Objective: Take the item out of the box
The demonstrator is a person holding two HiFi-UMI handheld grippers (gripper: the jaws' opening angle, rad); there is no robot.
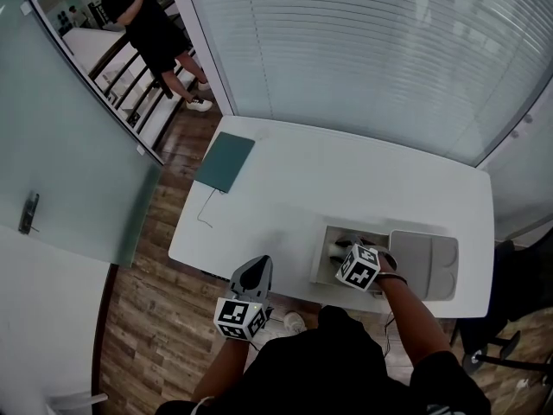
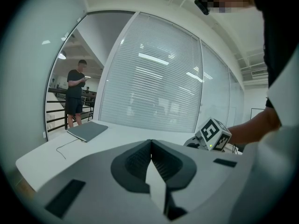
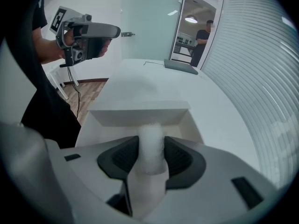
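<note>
Right jaws: my right gripper [image 3: 150,141] is clamped on the white fuzzy wrapped item [image 3: 151,153], with a pad on each side.
Item: down inside the open white rectangular box [image 1: 318,262], not lifted clear.
Box: near the front right of the white bench [image 1: 346,180].
Tray: a pale grey moulded tray [image 1: 423,262] lies against the box's right side.
Left jaws: my left gripper [image 2: 151,143] has its jaws together with nothing between them, held off the bench's front edge over the wood floor [image 1: 147,318].
Markings: black-and-white square patterns on the marker cubes [image 1: 358,266].
Far left corner: flat grey-green slab [image 1: 225,161], with a thin cable [image 1: 206,210] beside it.
</note>
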